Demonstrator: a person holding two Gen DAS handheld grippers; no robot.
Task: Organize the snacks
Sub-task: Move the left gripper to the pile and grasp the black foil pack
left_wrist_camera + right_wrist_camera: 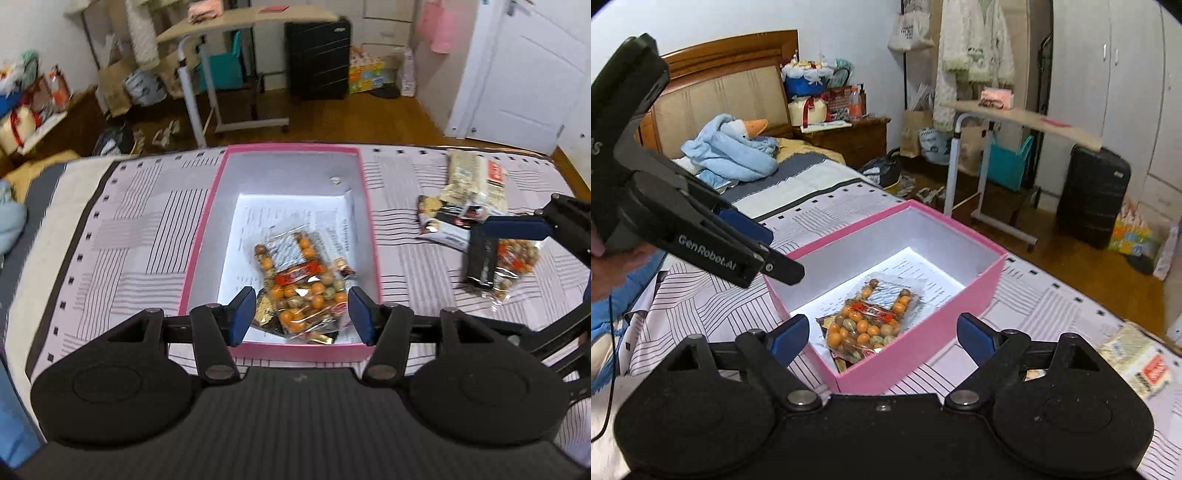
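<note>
A pink box (pixel 207 229) with a white inside lies open on the striped bedsheet. In it, on a printed sheet, rests a clear bag of orange and green coated nuts (pixel 299 291) over a dark packet. My left gripper (pixel 303 314) hovers above that bag, open, touching nothing. My right gripper (pixel 884 338) hangs open and empty over the near corner of the box (pixel 923 339), with the nut bag (pixel 868 325) below it. To the right of the box lie another nut bag (pixel 513 262), a black packet (pixel 480 262), dark bars (pixel 443 218) and pale packets (pixel 469 181).
The bed's far edge drops to a wooden floor with a rolling side table (pixel 229 26), a black suitcase (pixel 317 59), bags and boxes. A blue plush blanket (pixel 731 147) lies near the headboard. A hand (pixel 602 266) holds the left gripper's handle.
</note>
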